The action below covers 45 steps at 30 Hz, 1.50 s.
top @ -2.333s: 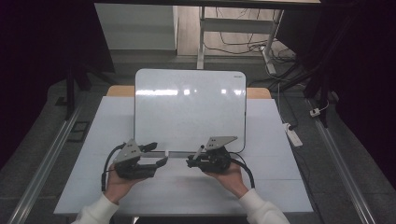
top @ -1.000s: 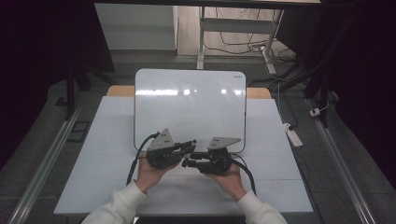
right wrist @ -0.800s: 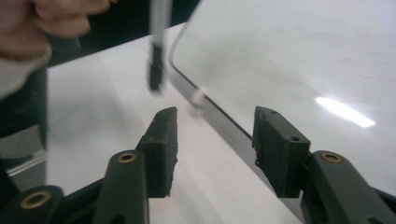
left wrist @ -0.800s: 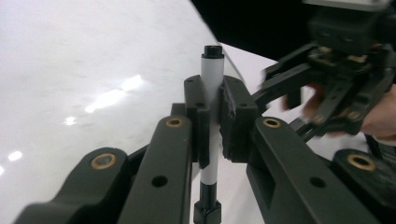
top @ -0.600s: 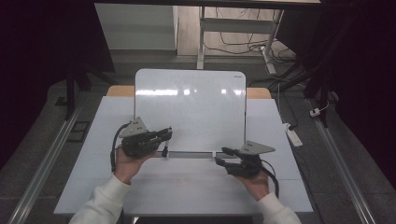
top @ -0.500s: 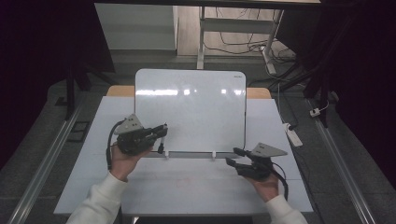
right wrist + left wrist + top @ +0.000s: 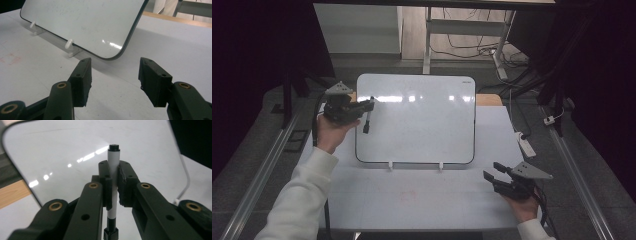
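Observation:
A white marker [image 7: 367, 119] with dark ends hangs upright in my left gripper [image 7: 363, 106], which is shut on its barrel. The gripper is held up in front of the upper left edge of the whiteboard [image 7: 422, 120]. In the left gripper view the marker [image 7: 113, 160] stands clamped between the pads [image 7: 125, 185], with the whiteboard [image 7: 62, 150] close behind. My right gripper [image 7: 492, 171] is low over the table's front right; its jaws have just been opening. In the right gripper view nothing lies between the right gripper's [image 7: 115, 75] jaws, which point at the whiteboard's [image 7: 82, 22] lower corner.
The whiteboard leans on two small white feet [image 7: 390, 165] on the white table [image 7: 412, 200]. A white power strip [image 7: 524, 145] lies off the table's right edge. Metal rails run along both sides, and desk legs with cables stand behind.
The two grippers, close together in front of the board a second ago, have parted. The left one rose to the board's upper left with the marker; the right one went right and opened.

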Tool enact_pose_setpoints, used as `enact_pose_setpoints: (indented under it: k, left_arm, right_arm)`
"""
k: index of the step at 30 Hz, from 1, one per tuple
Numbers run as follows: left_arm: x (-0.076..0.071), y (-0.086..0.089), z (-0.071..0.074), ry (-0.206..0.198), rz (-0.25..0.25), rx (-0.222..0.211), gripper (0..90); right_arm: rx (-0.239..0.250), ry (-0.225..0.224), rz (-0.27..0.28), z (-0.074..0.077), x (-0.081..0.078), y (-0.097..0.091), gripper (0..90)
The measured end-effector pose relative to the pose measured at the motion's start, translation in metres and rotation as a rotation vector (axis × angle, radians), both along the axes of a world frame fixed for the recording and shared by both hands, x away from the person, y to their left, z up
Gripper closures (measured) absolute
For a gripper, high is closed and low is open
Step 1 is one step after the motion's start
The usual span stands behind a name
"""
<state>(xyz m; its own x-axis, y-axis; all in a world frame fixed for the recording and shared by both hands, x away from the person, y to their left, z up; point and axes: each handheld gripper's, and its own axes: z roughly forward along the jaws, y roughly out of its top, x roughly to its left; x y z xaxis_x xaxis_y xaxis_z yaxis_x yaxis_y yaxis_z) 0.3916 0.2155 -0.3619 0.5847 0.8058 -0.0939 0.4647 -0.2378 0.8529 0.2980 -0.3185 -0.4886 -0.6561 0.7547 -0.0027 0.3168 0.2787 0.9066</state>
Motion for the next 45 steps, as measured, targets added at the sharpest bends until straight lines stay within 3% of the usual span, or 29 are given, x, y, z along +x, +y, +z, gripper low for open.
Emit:
enact_pose_setpoints:
  k: [7,18,30,45]
  left_arm:
    - [0.027,0.001,0.004,0.049,0.049,0.058,81.1]
    - [0.051,-0.001,0.001,0.067,0.105,0.097,81.0]
    - [0.075,-0.006,0.002,0.023,0.148,0.144,80.8]
    - [0.085,-0.02,-0.009,0.001,0.155,0.216,79.5]
  right_arm:
    - [-0.019,-0.003,0.009,-0.001,0.001,0.003,44.4]
    - [-0.026,0.004,0.018,-0.004,0.001,0.006,44.8]
    - [-0.034,0.014,0.023,-0.007,0.003,0.007,44.6]
    - [-0.04,0.022,0.023,-0.009,0.004,0.007,44.0]
